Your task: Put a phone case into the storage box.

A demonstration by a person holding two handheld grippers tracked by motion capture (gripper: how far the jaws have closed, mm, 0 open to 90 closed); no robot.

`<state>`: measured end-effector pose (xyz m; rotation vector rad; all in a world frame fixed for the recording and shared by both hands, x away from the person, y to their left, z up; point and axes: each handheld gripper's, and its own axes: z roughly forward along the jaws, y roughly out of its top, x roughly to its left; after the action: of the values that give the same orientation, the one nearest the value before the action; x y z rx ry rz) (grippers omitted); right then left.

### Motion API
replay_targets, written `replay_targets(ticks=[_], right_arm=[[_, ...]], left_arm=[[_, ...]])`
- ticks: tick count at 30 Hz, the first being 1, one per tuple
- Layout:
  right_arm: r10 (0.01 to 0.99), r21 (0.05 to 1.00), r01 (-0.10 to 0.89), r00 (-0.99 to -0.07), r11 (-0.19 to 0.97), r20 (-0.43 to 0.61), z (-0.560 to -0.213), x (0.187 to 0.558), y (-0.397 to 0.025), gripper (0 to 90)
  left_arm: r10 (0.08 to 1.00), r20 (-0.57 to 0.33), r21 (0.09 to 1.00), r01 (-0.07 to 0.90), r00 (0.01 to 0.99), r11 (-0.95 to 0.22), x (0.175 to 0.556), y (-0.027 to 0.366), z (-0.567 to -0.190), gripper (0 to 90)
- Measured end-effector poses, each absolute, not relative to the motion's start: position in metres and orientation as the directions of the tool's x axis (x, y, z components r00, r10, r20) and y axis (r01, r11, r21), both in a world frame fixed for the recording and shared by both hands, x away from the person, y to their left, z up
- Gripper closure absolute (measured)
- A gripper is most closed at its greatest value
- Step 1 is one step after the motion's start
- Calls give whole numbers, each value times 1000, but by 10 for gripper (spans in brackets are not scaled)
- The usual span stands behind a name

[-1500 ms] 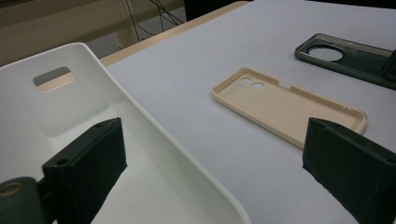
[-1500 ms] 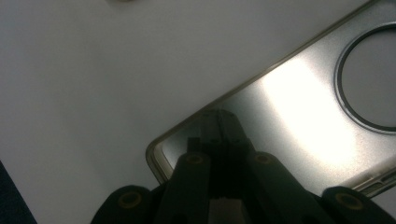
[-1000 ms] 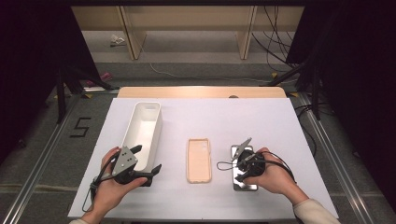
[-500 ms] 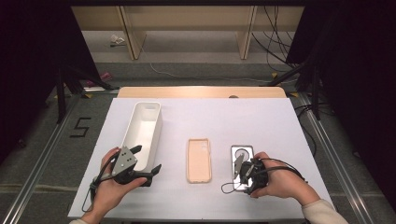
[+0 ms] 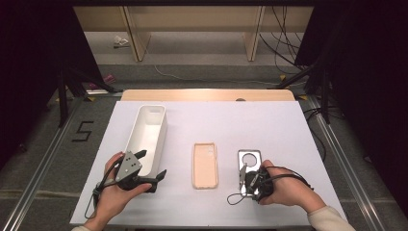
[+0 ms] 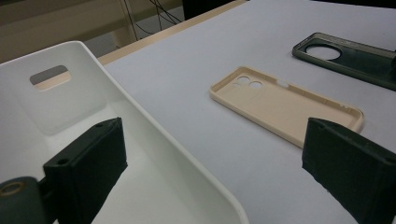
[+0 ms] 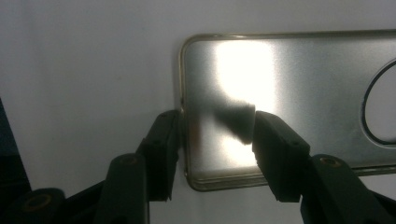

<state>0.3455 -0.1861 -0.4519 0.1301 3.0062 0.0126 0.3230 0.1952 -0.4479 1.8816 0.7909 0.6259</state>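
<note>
White tabletop (image 5: pixel 288 134), wooden edge (image 5: pixel 207 95), dark room, floor cables (image 5: pixel 281 29)

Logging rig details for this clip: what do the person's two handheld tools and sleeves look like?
Each hand holds a black two-jaw tool. The left claw carries a grey three-cornered plate on top with small dark dots, and a thin black cable loops back from it. The right claw trails a black cable that curls on the table. Its flat black jaws show screw holes. A pale sleeve covers the right forearm.
</note>
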Motion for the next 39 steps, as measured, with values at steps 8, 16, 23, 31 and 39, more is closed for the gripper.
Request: replay_targets(ticks=[8, 16, 23, 31, 39], right_arm=[[75, 12, 74, -988, 997, -131, -452, 346, -184, 556], [72, 4, 72, -991, 997, -113, -452, 344, -183, 634], [64, -2, 65, -993, 998, -102, -452, 343, -183, 678], [56, -19, 58, -994, 998, -99, -452, 341, -180, 723], [46, -23, 49, -995, 999, -91, -452, 340, -178, 772]], left_arm=[[747, 87, 910, 252, 660, -328, 323, 195, -448, 60], [746, 87, 910, 252, 660, -329, 323, 195, -448, 61], [745, 87, 910, 252, 662, -330, 323, 194, -448, 61], [743, 84, 910, 253, 664, -329, 323, 194, -449, 64], [741, 81, 910, 254, 666, -328, 322, 193, -449, 66]])
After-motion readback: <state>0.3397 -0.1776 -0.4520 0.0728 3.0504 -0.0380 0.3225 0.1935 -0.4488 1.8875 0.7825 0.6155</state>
